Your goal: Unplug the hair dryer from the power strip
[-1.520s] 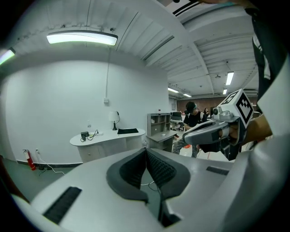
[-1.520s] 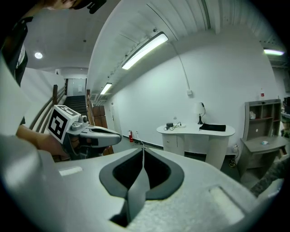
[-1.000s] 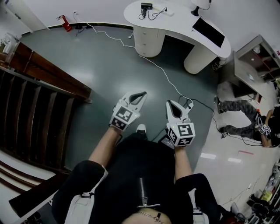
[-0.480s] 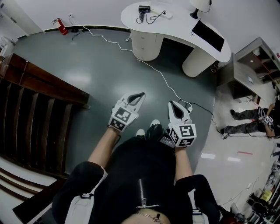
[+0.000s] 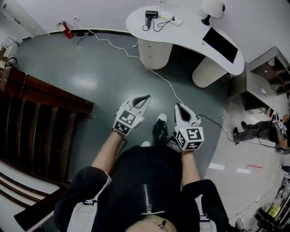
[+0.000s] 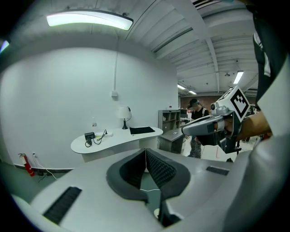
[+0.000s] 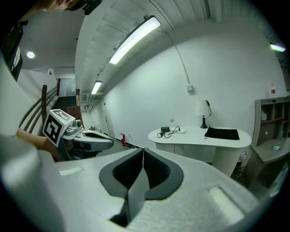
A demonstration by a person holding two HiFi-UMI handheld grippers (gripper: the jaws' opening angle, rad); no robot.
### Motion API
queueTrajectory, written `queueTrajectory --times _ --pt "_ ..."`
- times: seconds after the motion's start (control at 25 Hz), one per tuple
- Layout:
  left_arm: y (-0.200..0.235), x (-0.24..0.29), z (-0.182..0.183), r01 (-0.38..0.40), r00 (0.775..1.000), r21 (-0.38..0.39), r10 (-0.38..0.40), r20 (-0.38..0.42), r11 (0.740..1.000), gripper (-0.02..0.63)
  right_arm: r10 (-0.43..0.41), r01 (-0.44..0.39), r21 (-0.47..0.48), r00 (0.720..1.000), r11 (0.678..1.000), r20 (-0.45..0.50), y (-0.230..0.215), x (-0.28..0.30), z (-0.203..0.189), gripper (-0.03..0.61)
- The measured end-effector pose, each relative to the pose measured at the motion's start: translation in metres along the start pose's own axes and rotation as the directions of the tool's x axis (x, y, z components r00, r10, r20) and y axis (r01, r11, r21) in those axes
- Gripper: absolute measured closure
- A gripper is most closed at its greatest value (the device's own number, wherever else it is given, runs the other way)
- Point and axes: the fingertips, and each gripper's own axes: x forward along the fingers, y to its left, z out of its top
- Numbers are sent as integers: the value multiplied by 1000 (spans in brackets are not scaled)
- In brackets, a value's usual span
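Far left, a dark wooden stair railing (image 5: 43, 115) runs along the grey floor (image 5: 90, 68), with a red fire extinguisher (image 5: 68, 30) up against the wall. Here's the left gripper (image 5: 147, 96), held out low in front of the person, jaws pressed together with nothing between them. A white cable (image 5: 159, 76) snakes across the floor towards the curved white desk (image 5: 190, 34) ahead, and that's where the action waits: the hair dryer (image 5: 151, 13), a small dark shape with a looped cord, sits on the desk's left end just beside the white power strip (image 5: 176, 21), well apart from both grippers. The right gripper (image 5: 176, 105) rides alongside, jaws closed too, empty. Further right on the desk, a lamp (image 5: 212, 8) and a dark flat pad (image 5: 220, 43).
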Motion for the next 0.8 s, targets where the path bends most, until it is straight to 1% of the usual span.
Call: queueTrajectory --times 0.2,0.44,0.6,0.8 --pt "32 40 21 -27 1000 2 27 -8 1000 600 31 -31 4 1000 1000 3 -36 40 21 574" --pt "69 91 53 -72 997 -8 72 -12 997 600 88 -88 -10 996 996 -2 -83 88 54 574" --pt "89 125 66 -87 996 -9 87 -21 996 600 110 -110 -20 994 994 4 -116 118 73 574" --pt "112 154 78 -110 994 -19 109 -29 994 601 128 -128 -26 992 991 4 -145 141 90 574"
